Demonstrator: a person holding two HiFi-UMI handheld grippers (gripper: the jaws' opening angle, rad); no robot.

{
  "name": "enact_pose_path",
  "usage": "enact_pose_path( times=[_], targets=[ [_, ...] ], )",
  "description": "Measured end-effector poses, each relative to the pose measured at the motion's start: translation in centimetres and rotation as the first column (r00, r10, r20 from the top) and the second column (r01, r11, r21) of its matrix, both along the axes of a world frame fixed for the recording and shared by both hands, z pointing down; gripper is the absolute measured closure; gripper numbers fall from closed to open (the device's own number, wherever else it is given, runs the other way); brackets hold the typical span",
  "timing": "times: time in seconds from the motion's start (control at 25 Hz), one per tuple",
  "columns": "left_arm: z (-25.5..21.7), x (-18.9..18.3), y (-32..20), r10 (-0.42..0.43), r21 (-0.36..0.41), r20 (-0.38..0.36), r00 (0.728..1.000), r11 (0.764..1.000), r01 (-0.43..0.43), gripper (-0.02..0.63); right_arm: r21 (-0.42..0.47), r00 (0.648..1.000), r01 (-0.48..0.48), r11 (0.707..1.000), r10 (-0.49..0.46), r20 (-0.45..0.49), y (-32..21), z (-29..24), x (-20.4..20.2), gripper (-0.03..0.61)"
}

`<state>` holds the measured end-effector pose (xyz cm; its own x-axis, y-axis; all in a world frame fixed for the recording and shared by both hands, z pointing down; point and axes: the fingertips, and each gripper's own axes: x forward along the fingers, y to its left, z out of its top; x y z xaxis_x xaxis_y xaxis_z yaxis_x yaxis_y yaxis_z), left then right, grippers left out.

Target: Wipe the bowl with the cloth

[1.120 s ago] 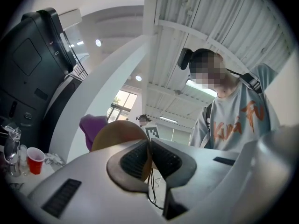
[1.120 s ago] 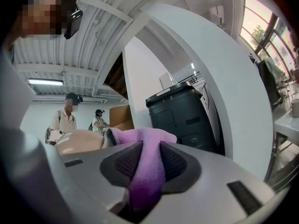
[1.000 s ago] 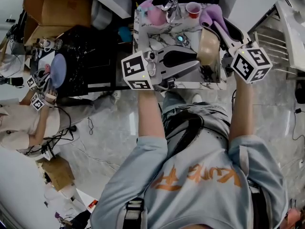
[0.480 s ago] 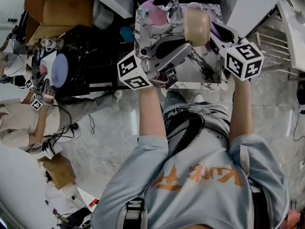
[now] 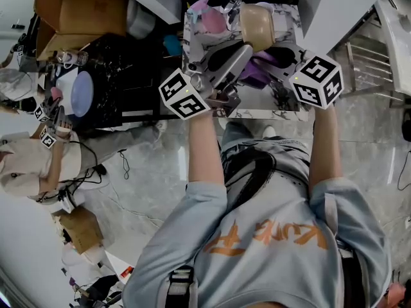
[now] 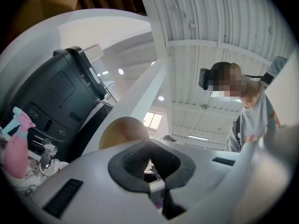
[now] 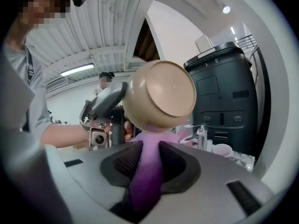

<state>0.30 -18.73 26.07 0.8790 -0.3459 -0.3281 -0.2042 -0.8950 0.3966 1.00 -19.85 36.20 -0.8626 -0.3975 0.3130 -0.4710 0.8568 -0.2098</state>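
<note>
The tan bowl (image 5: 257,25) is lifted over the far side of the marble table (image 5: 286,104), its underside facing the right gripper view (image 7: 161,96). My left gripper (image 5: 246,45) is shut on the bowl's rim; in the left gripper view the bowl (image 6: 122,132) rises just behind its pads (image 6: 149,164). A purple cloth (image 5: 260,69) hangs below the bowl, pinched in my shut right gripper (image 5: 276,61). In the right gripper view the cloth (image 7: 147,181) runs up between the jaws (image 7: 145,164) and touches the bowl's lower side.
A pink spray bottle (image 5: 209,19), a metal tap (image 7: 201,136) and a small pink cup (image 7: 223,150) stand at the back of the table. A black machine (image 7: 224,97) rises behind them. Another person (image 5: 32,159) works at a dark table (image 5: 128,76) on the left.
The left gripper has swung the bowl away from me and to the left. The right gripper has come down and nearer, so the cloth now sits under the bowl rather than beyond it.
</note>
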Motion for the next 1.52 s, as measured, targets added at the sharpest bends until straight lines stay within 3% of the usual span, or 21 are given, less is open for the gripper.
enact_pose_path(
  times=[0.44,0.72,0.96,1.12,1.36,1.52],
  targets=[
    [2.5,-2.1,-1.6,-0.125,-0.081,0.064,0.99,0.988,0.13,0.586,0.016,0.987,0.161,0.987,-0.161,0.008,2.8,-0.4,0.0,0.454],
    [3.7,-2.9,-1.8,-0.148,-0.113,0.079,0.986,0.981,0.157,0.586,0.087,0.962,0.239,0.967,-0.248,0.118,4.3,-2.6,0.6,0.454],
    [4.3,-3.6,-2.0,-0.169,-0.135,0.084,0.982,0.975,0.179,0.586,0.127,0.947,0.2,0.971,-0.225,0.227,4.0,-4.6,1.8,0.454],
    [4.8,-3.4,-1.8,-0.151,-0.143,0.1,0.983,0.976,0.164,0.586,0.145,0.932,0.12,0.982,-0.162,0.325,2.9,-6.1,3.1,0.454],
    [4.7,-1.1,0.0,-0.017,-0.111,0.105,0.994,0.993,0.029,0.586,0.15,0.922,-0.049,0.987,-0.013,0.386,0.6,-6.8,5.5,0.454],
    [4.6,0.1,1.1,0.079,-0.102,0.098,0.992,0.992,-0.069,0.584,0.151,0.921,-0.108,0.983,0.041,0.389,-0.3,-6.6,6.4,0.454]
  ],
)
